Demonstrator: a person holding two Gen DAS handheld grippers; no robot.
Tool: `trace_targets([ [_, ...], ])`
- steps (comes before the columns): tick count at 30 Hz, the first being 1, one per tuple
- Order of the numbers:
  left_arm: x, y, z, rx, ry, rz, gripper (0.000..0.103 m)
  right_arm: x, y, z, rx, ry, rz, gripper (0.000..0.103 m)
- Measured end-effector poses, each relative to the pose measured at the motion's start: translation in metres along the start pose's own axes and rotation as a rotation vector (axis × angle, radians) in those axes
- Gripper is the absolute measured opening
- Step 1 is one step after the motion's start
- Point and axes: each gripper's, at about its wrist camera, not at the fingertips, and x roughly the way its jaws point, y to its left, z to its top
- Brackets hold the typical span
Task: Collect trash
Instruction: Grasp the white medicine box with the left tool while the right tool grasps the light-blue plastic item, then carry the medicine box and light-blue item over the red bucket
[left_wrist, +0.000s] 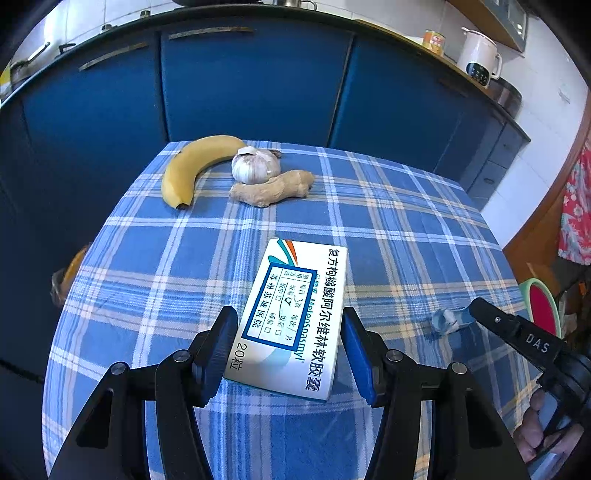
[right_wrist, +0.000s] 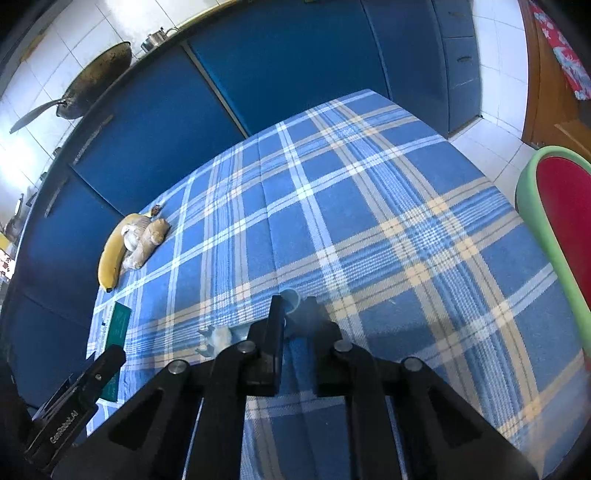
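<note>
- A white medicine box (left_wrist: 291, 317) printed with blue Chinese characters and a blue-framed label is seen lying flat on the blue plaid tablecloth (left_wrist: 388, 229), between the spread fingers of the left gripper (left_wrist: 290, 347).
- The left gripper's jaws are held wide apart on either side of the box; contact with it cannot be made out.
- A small pale blue crumpled piece of trash (right_wrist: 291, 299) is clasped between the nearly closed fingers of the right gripper (right_wrist: 295, 317), low over the cloth.
- Farther back, a banana (left_wrist: 188, 166), a garlic bulb (left_wrist: 255, 165) and a ginger root (left_wrist: 271, 188) are grouped together.
- Blue cabinets (left_wrist: 255, 81) are seen behind.
</note>
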Motion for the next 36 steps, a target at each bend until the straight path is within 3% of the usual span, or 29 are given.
trace_targets([
  [18,-0.035,-0.044,-0.007,0.061,-0.038,-0.074,0.058,-0.084,-0.021,-0.005,-0.037,-0.159,-0.008,0.013],
  [36,-0.061,-0.144,-0.018,0.213,-0.049,-0.204,0.058,-0.16,-0.105,-0.009,0.052,-0.27,-0.112,0.013],
])
